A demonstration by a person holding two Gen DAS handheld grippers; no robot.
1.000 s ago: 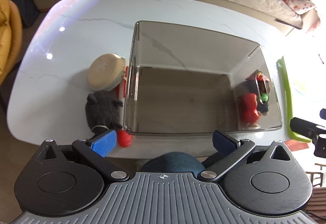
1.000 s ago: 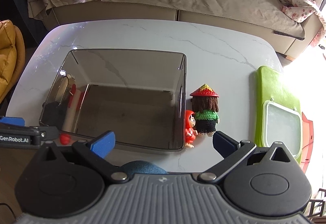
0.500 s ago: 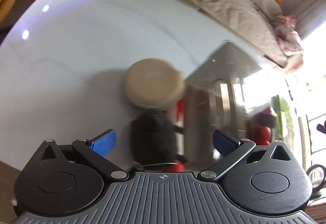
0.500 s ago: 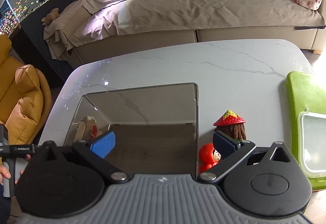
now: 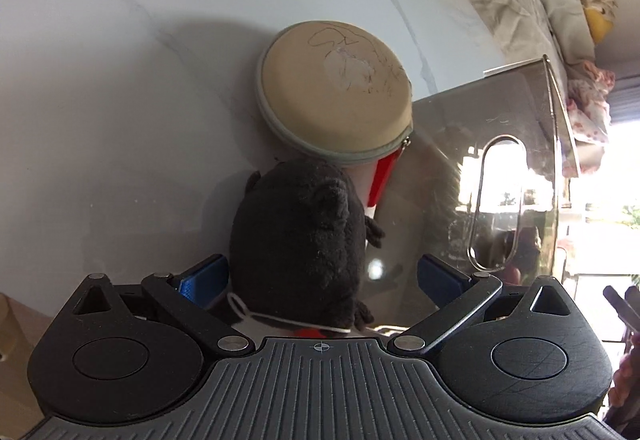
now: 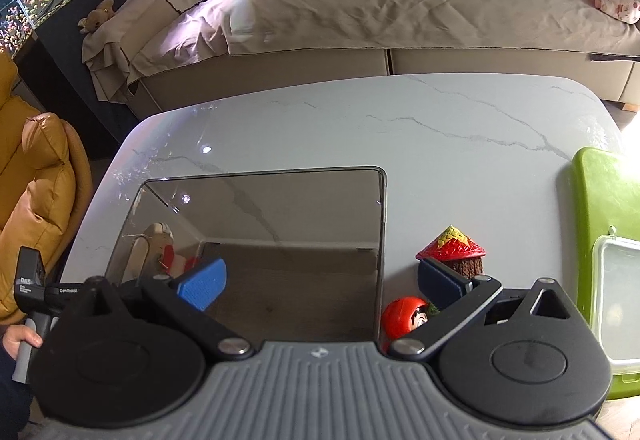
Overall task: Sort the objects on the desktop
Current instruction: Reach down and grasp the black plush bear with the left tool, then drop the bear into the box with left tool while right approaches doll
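Left gripper (image 5: 319, 278) straddles black plush toy (image 5: 300, 236) on marble table (image 5: 120, 80), beside smoked clear bin (image 5: 500, 168).

Nearest: plush sits btwn wide-open fingers, blue pad (image 5: 202, 280) at 9 o'clock just beside it, contact unclear. Looks soft, light, squashy; grip mid-body. At 12 o'clock: tan zip case (image 5: 336, 96). Right gripper (image 6: 320, 282) fingers wide apart, empty, over bin w/ red figurine (image 6: 404, 318) at 3 o'clock.

Sitting on the marble table (image 6: 360, 128): one smoked clear bin (image 6: 280, 208), one black plush toy (image 5: 300, 236), one round beige zip case (image 5: 340, 96). Standing beside the bin: one doll in a red conical hat (image 6: 452, 248) and one red-hooded figurine (image 6: 402, 316). Lying at the right edge: one green board (image 6: 600, 200) carrying one clear lidded container (image 6: 620, 292).
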